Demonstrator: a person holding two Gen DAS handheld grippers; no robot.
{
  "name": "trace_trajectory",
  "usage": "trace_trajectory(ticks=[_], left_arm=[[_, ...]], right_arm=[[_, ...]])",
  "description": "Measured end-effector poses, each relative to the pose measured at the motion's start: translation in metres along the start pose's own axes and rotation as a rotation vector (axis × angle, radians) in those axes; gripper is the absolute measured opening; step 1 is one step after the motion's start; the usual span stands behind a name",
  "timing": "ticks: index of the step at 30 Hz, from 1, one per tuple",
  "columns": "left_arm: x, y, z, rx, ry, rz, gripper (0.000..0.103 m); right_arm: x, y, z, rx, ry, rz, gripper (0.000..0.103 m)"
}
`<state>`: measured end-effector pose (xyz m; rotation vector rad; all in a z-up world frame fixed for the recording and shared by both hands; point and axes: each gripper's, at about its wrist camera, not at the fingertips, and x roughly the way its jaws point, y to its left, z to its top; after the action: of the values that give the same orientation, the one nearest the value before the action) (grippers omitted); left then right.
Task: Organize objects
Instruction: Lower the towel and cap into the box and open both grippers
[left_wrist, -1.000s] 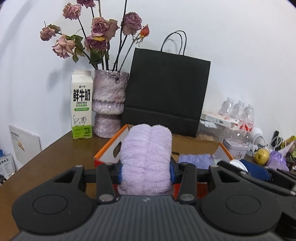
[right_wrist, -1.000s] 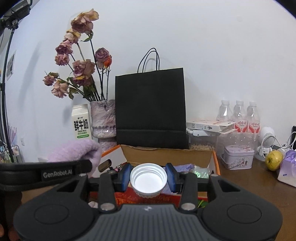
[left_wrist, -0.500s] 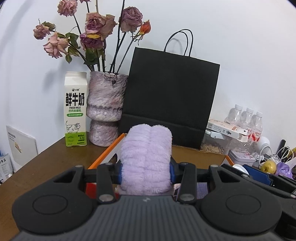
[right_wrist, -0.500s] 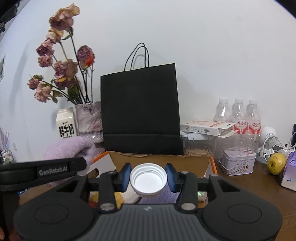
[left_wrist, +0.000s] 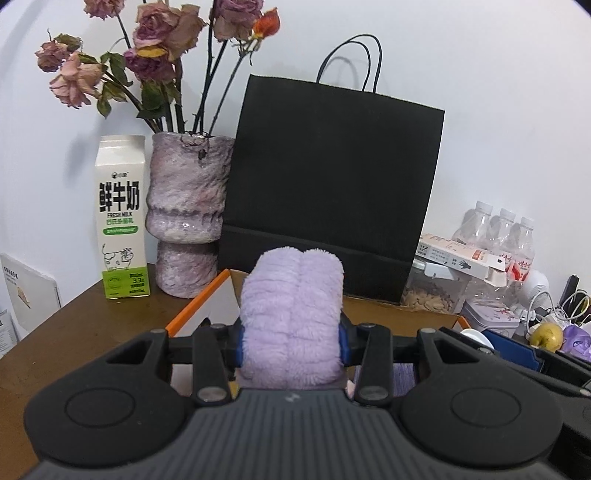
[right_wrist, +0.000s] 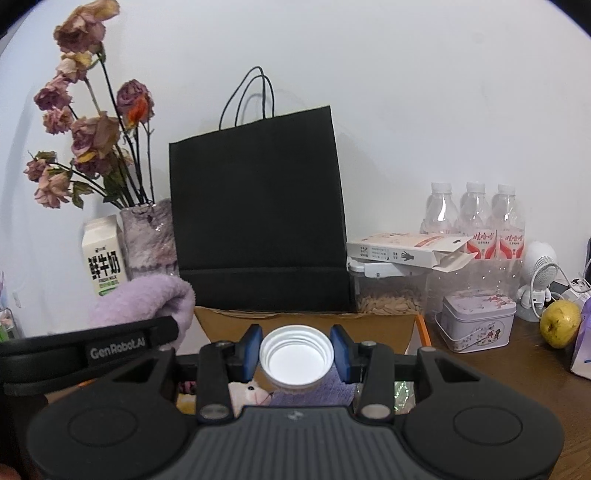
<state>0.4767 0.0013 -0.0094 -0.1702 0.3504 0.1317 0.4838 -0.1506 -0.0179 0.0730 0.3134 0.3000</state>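
Both my claws have carried forward over the cardboard box (right_wrist: 306, 325) toward twelve o'clock, left claw (left_wrist: 291, 341) clamped on the purple plush roll (left_wrist: 291, 317), right claw (right_wrist: 296, 354) on the white bottle cap (right_wrist: 296, 356), ready for dropping in.

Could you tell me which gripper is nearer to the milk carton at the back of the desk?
Left. The left gripper, holding the purple towel, lies toward the milk carton; the right gripper, holding the white cap, lies further away.

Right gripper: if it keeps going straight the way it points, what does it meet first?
Probably the cardboard box's back wall, with the black paper bag right behind; depth is unclear. The right gripper holds a white cap.
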Motion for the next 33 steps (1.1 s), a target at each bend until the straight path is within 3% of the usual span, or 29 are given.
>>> trace_trajectory(ticks=[18, 21, 23, 24, 26, 27, 28, 29, 33], left_arm=[[0.045, -0.001, 0.0, 0.033, 0.067, 0.011, 0.044], [0.047, 0.002, 0.0, 0.03, 0.071, 0.022, 0.049], [0.046, 0.004, 0.0, 0.025, 0.063, 0.024, 0.062], [0.045, 0.005, 0.0, 0.023, 0.058, 0.027, 0.068], [0.044, 0.006, 0.001, 0.022, 0.041, 0.041, 0.091], [0.042, 0.007, 0.002, 0.022, 0.031, 0.046, 0.096], [0.042, 0.008, 0.002, 0.02, 0.021, 0.05, 0.103], [0.04, 0.009, 0.002, 0.016, 0.01, 0.055, 0.103], [0.039, 0.011, 0.003, 0.006, 0.016, 0.059, 0.103]], right_arm=[[0.034, -0.004, -0.008, -0.02, 0.078, -0.04, 0.039], [0.036, -0.005, -0.01, -0.019, 0.103, -0.037, 0.039], [0.038, -0.006, -0.012, -0.013, 0.117, -0.038, 0.04], [0.039, -0.007, -0.013, -0.009, 0.122, -0.041, 0.043], [0.041, -0.008, -0.014, -0.006, 0.132, -0.042, 0.066], [0.041, -0.007, -0.015, -0.008, 0.137, -0.041, 0.074], [0.041, -0.006, -0.015, -0.014, 0.141, -0.044, 0.09], [0.041, -0.005, -0.016, -0.02, 0.141, -0.047, 0.099], [0.041, -0.004, -0.016, -0.022, 0.151, -0.05, 0.103]])
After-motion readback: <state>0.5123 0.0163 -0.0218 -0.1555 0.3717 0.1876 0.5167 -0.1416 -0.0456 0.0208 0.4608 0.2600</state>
